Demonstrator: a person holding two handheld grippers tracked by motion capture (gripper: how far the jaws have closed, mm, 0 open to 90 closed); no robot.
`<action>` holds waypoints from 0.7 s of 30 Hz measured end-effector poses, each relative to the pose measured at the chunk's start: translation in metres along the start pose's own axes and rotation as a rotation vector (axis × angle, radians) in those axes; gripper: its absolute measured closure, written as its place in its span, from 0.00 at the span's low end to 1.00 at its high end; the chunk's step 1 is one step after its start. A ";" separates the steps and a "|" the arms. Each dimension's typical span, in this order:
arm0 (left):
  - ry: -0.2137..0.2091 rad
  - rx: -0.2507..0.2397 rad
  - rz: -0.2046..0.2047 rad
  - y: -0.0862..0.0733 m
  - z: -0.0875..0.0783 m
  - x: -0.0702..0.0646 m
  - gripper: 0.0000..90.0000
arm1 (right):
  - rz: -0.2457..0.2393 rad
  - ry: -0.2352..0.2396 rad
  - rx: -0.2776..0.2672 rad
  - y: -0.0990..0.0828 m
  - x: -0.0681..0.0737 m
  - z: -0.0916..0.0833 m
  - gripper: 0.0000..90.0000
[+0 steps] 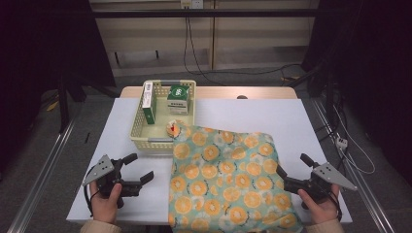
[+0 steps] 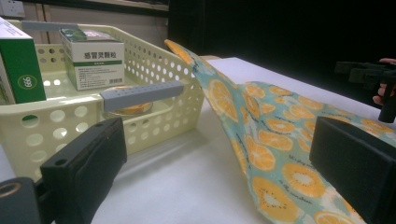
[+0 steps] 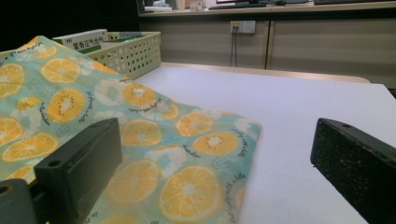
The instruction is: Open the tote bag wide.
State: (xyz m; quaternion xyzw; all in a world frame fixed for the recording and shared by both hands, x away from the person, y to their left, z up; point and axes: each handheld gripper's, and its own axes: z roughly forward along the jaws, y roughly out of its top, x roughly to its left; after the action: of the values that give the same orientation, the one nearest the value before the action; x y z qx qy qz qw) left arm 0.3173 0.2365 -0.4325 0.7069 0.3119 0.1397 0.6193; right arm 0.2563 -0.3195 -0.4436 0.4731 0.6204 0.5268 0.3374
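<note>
Orange-print cloth (image 1: 228,179) between open left tongs (image 1: 138,170) and right tongs (image 1: 294,171)

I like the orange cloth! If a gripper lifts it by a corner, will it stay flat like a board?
Probably not. The cloth drapes over the basket rim and sags, so it looks floppy. It seems thin and light, so pushing would likely bunch it.
</note>
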 end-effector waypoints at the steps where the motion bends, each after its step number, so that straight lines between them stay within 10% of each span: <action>1: -0.001 -0.001 -0.003 0.000 0.000 0.000 0.04 | -0.017 0.005 0.015 0.000 0.001 0.001 0.02; 8: -0.003 0.002 -0.012 -0.001 0.001 0.000 0.04 | -0.032 0.040 0.066 0.000 0.002 0.010 0.03; 21: -0.015 0.007 -0.008 -0.002 0.004 -0.001 0.04 | -0.082 0.059 0.352 -0.002 -0.002 0.048 0.18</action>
State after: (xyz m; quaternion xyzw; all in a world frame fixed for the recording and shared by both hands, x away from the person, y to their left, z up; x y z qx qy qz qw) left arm 0.3185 0.2331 -0.4350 0.7088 0.3104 0.1311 0.6198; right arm 0.3008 -0.3052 -0.4562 0.4837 0.7313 0.4095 0.2520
